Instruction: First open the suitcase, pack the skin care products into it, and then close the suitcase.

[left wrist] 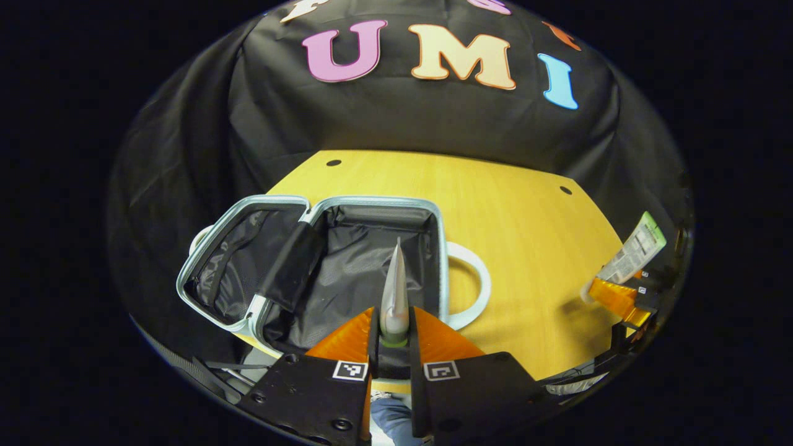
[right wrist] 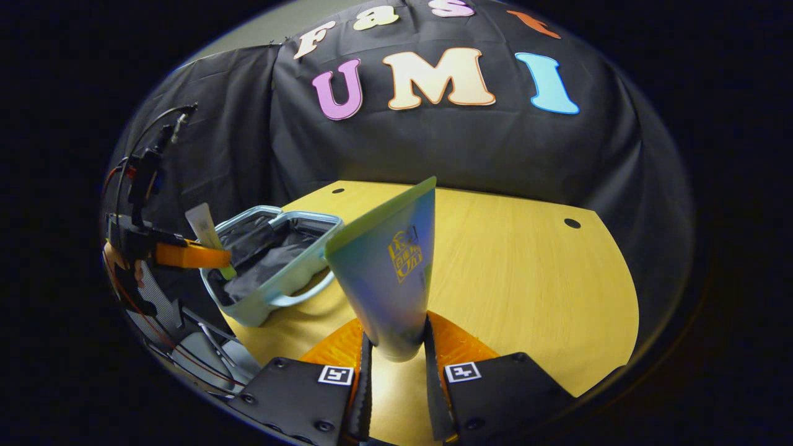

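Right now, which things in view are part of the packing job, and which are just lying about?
Job:
- open suitcase on the table
- slim tube in the left tongs, above the suitcase
- green tube in the right tongs

Just there:
- wooden table
- cables on the far rig

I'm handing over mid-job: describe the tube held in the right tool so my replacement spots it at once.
Start at the wooden table, with the open suitcase on its left side. To the suitcase's right, over bare table, the right tool is shut on the cream tube, its crimped end pointing up. It is the wide blue-green one with gold print, unlike the slim pale tube in the left tool.
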Motion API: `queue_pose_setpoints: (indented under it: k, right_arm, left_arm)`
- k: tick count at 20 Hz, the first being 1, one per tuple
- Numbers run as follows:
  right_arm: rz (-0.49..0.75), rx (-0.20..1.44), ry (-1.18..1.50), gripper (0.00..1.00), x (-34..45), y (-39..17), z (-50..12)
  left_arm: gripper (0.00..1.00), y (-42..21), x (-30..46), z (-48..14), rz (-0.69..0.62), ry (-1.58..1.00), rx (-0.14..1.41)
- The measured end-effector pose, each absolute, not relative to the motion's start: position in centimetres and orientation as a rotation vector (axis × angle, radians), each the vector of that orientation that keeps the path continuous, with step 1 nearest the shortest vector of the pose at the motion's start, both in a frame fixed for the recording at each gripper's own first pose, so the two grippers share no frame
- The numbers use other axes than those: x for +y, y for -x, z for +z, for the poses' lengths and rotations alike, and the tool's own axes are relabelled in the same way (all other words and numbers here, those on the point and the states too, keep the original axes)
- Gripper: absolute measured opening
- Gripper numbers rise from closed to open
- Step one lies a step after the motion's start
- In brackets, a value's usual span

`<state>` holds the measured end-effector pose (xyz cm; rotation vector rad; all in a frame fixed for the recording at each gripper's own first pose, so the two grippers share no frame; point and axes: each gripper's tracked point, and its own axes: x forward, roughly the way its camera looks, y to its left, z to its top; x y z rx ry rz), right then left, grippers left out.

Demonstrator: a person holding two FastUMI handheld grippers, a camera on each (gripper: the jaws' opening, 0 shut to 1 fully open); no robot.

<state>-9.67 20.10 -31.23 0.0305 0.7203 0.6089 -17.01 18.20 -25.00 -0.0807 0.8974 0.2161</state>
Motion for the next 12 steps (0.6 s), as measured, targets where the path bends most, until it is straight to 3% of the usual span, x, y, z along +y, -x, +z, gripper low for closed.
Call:
queue_pose_setpoints:
  k: [12]
  right_arm:
    - [0.720, 0.723, -0.057, 0.36, 33.4, 13.5, -26.3]
  left_arm:
    - [0.18, 19.8, 24.3, -30.9, 0.156, 0.092, 1.178]
